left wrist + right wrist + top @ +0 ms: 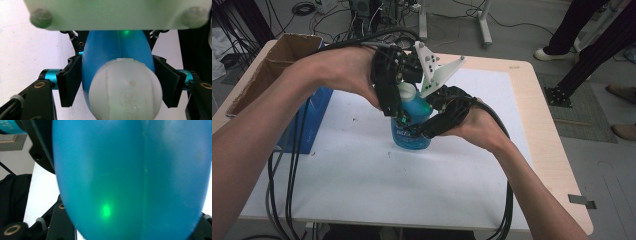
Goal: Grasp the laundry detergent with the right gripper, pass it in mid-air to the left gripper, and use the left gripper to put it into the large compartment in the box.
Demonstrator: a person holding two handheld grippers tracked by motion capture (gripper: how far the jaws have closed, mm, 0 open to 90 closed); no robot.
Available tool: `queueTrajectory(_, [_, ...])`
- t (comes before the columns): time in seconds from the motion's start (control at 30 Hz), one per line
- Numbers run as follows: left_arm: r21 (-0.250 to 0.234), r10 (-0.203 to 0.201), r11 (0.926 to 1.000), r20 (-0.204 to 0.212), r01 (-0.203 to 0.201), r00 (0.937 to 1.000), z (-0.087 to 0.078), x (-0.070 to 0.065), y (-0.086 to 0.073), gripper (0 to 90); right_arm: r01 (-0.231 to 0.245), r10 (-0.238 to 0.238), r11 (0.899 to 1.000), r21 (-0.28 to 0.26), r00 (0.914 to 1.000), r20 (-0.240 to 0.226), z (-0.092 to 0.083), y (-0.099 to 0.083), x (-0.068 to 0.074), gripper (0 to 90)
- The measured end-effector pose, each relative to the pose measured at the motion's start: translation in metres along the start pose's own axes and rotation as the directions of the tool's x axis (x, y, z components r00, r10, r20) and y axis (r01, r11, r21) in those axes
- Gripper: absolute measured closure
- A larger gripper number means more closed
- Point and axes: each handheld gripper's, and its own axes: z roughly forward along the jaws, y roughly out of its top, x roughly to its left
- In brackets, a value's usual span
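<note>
Your blue plastic bottle point(411, 131) stands upright mid-table, away from every edge. The right gripper point(432, 125) clamps its smooth, slightly squashy body; the left gripper point(394, 105) straddles the shoulder below the white cap point(125, 90), contact unclear. Take the rigid cap.
</note>
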Motion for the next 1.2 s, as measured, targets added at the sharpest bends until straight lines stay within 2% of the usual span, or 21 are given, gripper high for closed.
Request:
queueTrajectory(0.3, [0.0, -0.001, 1.0, -0.006, 0.001, 1.0, -0.0007, 0.0, -0.0007, 32.0, 0.009, -0.009, 1.0, -0.001, 0.9999, -0.01, 0.0009, 0.0, 0.0002, 46.5])
queueTrajectory(0.43, [-0.008, 0.003, 1.0, -0.004, -0.003, 1.0, -0.0019, -0.0008, -0.0008, 37.3, 0.0, 0.0, 1.0, -0.01, 1.0, -0.007, 0.0004, -0.0003, -0.0008, 46.5])
queueTrajectory(0.73, [0.0, 0.011, 0.9999, -0.004, -0.011, 0.9999, -0.0017, 0.0001, -0.0016, 38.1, -0.002, 0.002, 1.0, -0.013, 1.0, -0.009, 0.0022, -0.0005, -0.0017, 45.9])
queueTrajectory(0.87, [-0.021, 0.002, 0.9998, -0.003, -0.002, 1.0, -0.0062, -0.001, -0.0026, 38.2, 0.001, -0.001, 1.0, -0.03, 0.9999, -0.014, 0.0015, 0.0007, -0.0011, 45.6])
queueTrajectory(1.2, [0.0, 0.015, 0.9999, -0.003, -0.015, 0.9999, -0.0069, -0.0025, -0.0006, 38.2, 0.008, -0.008, 0.999, -0.036, 0.9999, -0.012, 0.002, 0.0018, 0.0002, 44.9])
